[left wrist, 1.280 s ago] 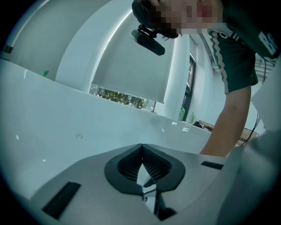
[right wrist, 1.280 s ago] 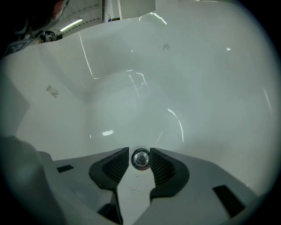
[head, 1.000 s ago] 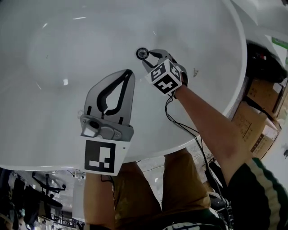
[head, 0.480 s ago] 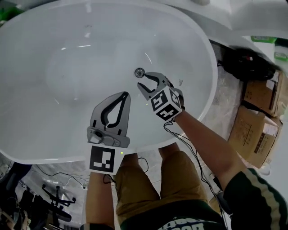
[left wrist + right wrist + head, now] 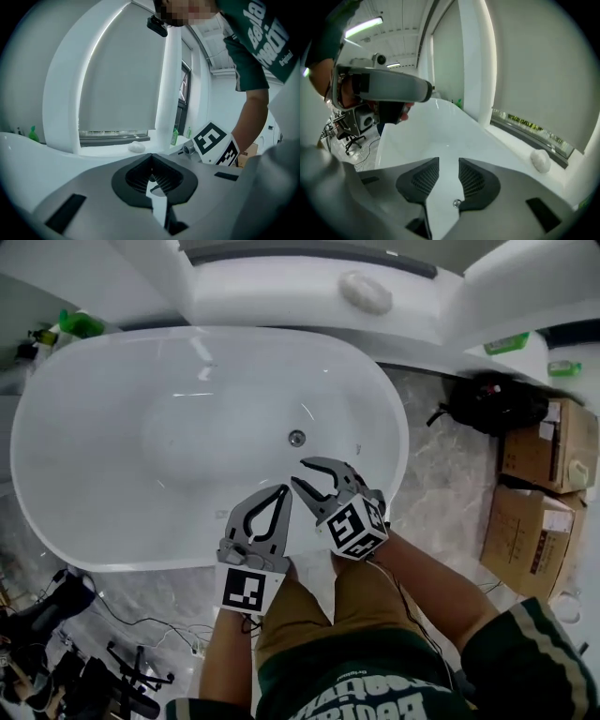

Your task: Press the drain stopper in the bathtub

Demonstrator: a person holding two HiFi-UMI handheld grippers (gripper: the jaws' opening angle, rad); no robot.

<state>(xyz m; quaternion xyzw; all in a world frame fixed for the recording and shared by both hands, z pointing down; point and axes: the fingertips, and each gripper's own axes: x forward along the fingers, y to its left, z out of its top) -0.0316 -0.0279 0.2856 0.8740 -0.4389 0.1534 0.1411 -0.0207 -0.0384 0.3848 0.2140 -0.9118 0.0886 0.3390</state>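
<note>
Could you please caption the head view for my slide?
White bathtub with drain stopper; left tongs shut, right tongs open, empty, jaws just closing slightly, both over near rim.

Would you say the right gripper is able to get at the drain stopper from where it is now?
Probably yes: the right gripper hangs above the bathtub, jaws apart with nothing between them, though they have just been closing, and the drain stopper lies uncovered on its floor below.
</note>
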